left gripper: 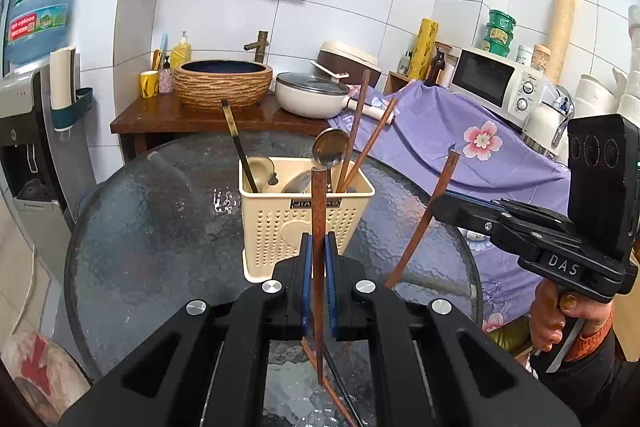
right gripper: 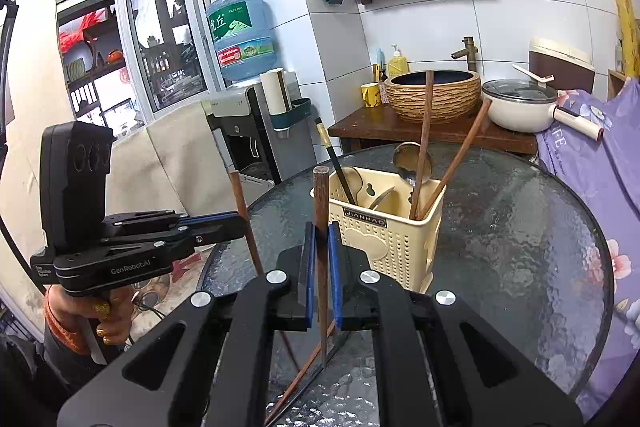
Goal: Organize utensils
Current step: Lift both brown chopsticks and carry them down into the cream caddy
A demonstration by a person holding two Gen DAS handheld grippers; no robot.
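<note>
A brown wooden chopstick stands nearly upright between the blue pads of the left hand-held gripper, which is clamped on it about midway along; its blunt end points up, level with the rim of the cream utensil holder just behind it, and its thin tip points down toward the glass desk. A second wooden chopstick is held the same way by the right hand-held gripper, pads closed on its shaft, long axis vertical, blunt end up and tip down just above the desk. The left wrist view shows the right gripper from the side at the right edge, with its chopstick leaning, top tilted to the right and lower end close to the desk; the right wrist view in turn shows the left gripper from the side at the left, its chopstick slanting beside the desk edge. More chopsticks lie flat on the glass under both grippers, crossing each other. The holder stands on the desk just beyond both held chopsticks and carries two wooden chopsticks leaning to the right, a metal ladle with its bowl up, and a dark chopstick leaning left. Behind the desk are a woven basin and a white pan on a wooden counter.
</note>
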